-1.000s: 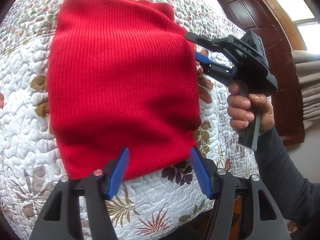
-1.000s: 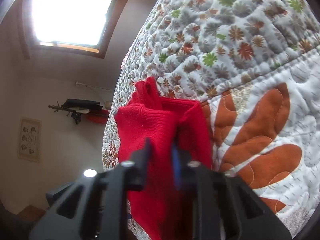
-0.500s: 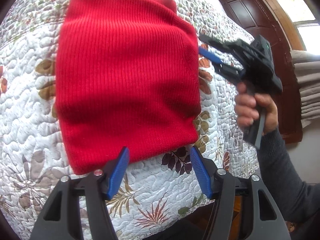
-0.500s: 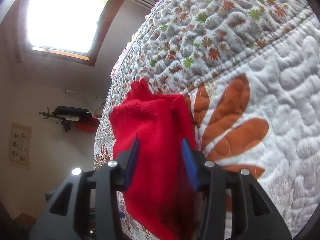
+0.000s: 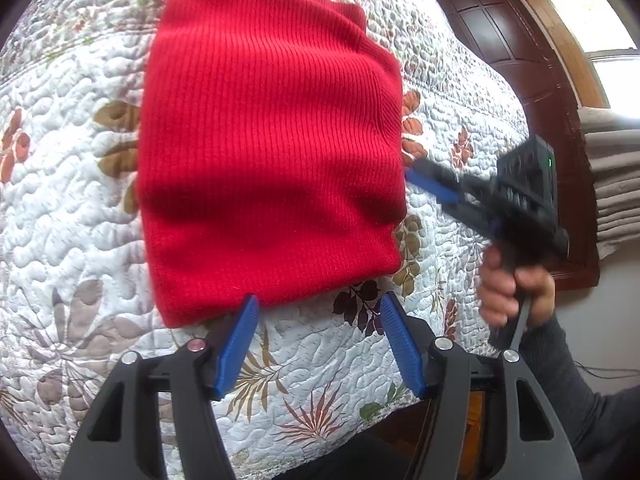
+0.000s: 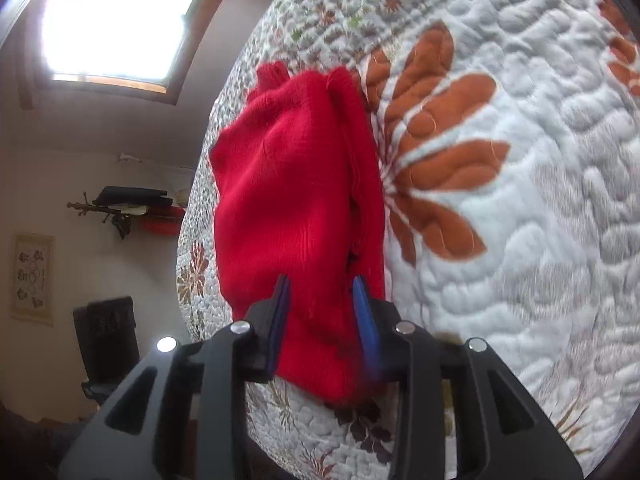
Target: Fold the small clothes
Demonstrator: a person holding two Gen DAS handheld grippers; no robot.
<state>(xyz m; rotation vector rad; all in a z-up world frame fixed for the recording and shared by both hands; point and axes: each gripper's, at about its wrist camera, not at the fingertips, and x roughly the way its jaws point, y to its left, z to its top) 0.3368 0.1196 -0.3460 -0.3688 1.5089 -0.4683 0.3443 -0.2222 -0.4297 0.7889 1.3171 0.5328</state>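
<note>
The red knit garment (image 5: 268, 148) lies folded on the quilt (image 5: 60, 208), filling the centre of your left view, now that your right gripper (image 6: 322, 312) has let go and backed off, fingers spread like your left gripper's (image 5: 316, 344), so this fold looks finished.

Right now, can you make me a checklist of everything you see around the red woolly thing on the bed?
Surface: floral quilt covering the bed.
Job's things: red ribbed knit garment, folded, lying flat.
Clutter: nothing seen.
Grippers: left tool open, at the garment's near edge; right tool open, at its side edge.
Cables: thin dark cable beyond the sleeve.
Surroundings: dark wooden door, window, wall rack, framed picture.
</note>
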